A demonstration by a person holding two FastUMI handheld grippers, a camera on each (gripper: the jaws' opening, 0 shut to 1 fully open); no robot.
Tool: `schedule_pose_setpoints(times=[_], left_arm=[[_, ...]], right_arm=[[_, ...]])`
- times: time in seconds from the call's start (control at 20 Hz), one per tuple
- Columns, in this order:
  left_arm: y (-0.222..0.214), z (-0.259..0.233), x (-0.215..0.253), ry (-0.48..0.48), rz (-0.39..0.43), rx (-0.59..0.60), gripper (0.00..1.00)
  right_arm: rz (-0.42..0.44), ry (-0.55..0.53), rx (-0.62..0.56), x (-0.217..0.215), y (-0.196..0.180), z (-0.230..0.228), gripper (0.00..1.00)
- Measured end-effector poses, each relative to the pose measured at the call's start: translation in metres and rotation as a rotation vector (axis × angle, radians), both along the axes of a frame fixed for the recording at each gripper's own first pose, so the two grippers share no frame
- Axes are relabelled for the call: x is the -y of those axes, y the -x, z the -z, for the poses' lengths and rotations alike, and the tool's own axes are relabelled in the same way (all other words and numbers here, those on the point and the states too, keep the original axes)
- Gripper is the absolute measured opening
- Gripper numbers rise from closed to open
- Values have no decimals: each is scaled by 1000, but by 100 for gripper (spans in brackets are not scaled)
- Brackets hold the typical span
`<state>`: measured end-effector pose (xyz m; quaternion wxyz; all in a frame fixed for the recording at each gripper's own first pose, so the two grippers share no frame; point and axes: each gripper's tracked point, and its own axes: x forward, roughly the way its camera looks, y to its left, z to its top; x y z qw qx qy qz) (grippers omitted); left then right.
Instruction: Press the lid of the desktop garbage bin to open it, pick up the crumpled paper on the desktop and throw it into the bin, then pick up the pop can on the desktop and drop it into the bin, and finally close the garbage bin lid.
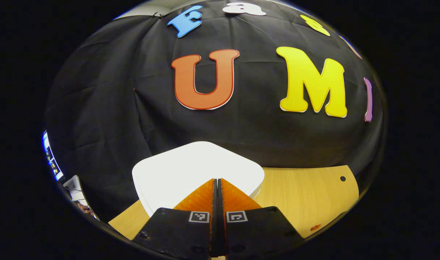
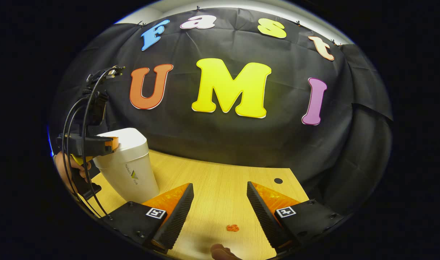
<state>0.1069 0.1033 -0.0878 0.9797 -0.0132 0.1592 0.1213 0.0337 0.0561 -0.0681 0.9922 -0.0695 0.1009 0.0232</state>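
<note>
The white desktop bin stands on the wooden table at the left of the right gripper view, its lid down. My left gripper is shut with nothing between its fingers, and its tips are over the near part of the white lid. In the right gripper view the left gripper sits at the lid's top edge, held by a hand; I cannot tell whether it touches. My right gripper stands open above bare table, to the right of the bin.
A small orange scrap lies on the table between my right fingers. A round hole is in the tabletop near the back wall. Cables loop up from the left gripper. The black cloth wall runs close behind the bin.
</note>
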Motion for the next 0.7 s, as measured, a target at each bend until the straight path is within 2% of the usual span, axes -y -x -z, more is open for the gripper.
schedule_pose_setpoints(times=[0.25,0.45,0.7], left_arm=[[1,-3,0,90,-34,15,3],[2,-12,1,108,-26,59,3],[13,-25,2,74,-43,78,3]], right_arm=[[10,-27,0,6,0,0,94],[17,-39,3,12,2,0,94],[8,-52,21,21,11,-4,94]])
